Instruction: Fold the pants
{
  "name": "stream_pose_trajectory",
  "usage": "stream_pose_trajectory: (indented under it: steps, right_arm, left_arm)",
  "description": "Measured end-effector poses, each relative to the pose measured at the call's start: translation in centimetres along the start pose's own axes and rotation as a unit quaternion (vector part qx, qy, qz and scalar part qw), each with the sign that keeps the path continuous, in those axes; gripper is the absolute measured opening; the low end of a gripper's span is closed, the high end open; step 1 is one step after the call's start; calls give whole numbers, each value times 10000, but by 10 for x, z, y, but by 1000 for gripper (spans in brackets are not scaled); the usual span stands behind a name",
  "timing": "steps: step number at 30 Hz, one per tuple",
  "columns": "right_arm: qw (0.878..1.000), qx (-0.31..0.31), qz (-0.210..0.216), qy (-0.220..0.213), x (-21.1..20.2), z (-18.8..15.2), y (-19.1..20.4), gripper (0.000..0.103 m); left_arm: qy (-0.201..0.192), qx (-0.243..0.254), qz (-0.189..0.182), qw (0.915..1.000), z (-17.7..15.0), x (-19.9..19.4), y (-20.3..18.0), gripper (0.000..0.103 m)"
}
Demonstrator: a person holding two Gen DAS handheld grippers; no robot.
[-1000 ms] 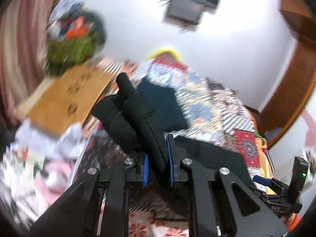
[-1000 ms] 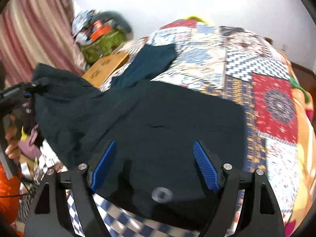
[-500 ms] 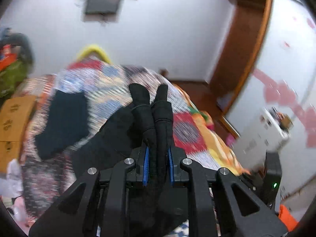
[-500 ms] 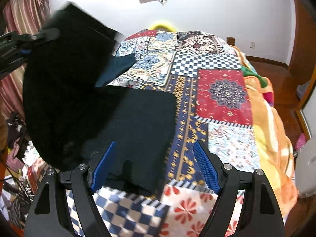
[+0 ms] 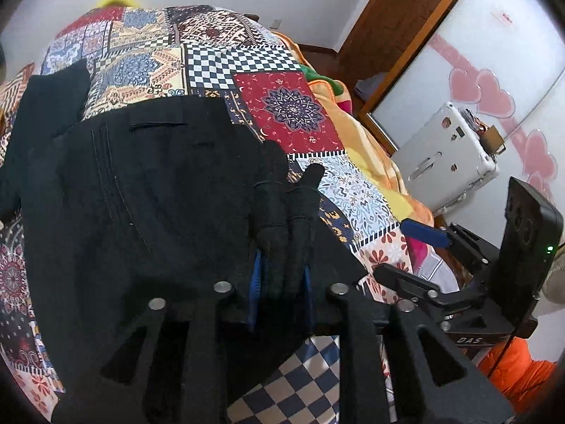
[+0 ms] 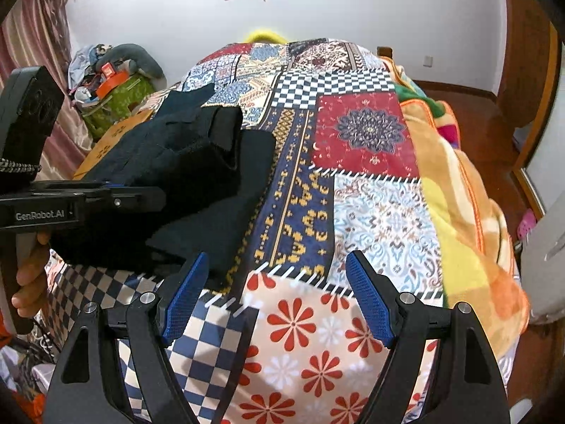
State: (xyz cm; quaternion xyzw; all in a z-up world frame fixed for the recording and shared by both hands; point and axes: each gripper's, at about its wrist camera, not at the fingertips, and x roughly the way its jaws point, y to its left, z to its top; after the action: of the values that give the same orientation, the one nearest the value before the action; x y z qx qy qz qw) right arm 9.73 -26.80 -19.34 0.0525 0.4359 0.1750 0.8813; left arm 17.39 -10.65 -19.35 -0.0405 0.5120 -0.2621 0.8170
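Black pants [image 5: 148,190] lie folded on a patchwork quilt [image 5: 289,106], back pocket side up. My left gripper [image 5: 280,275] is shut on a bunched fold of the pants, which sticks out past the fingertips over the folded stack. In the right wrist view the pants [image 6: 197,176] lie at the left, and the left gripper [image 6: 106,199] holds them from the left. My right gripper [image 6: 273,293] is open and empty above the quilt's near edge [image 6: 310,335], just right of the pants.
A second dark garment [image 5: 46,102] lies on the quilt beyond the pants. A white case [image 5: 448,152] and a wardrobe with pink hearts [image 5: 494,81] stand right of the bed. A cluttered pile [image 6: 109,84] and cardboard [image 6: 106,145] sit left of it.
My left gripper has swung the held pants fold from the left side across over the rest of the pants and lowered it. My right gripper has shifted right, off the pants.
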Motion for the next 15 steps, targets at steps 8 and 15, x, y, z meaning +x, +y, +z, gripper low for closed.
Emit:
stream_pose_trajectory:
  steps: [8, 15]
  right_arm:
    - [9997, -53, 209, 100, 3, -4, 14, 77]
    - [9981, -96, 580, 162, 12, 0, 32, 77]
  left_arm:
    - [-774, 97, 699, 9945, 22, -51, 13, 59]
    - [-773, -335, 2002, 9761, 72, -58, 104, 60]
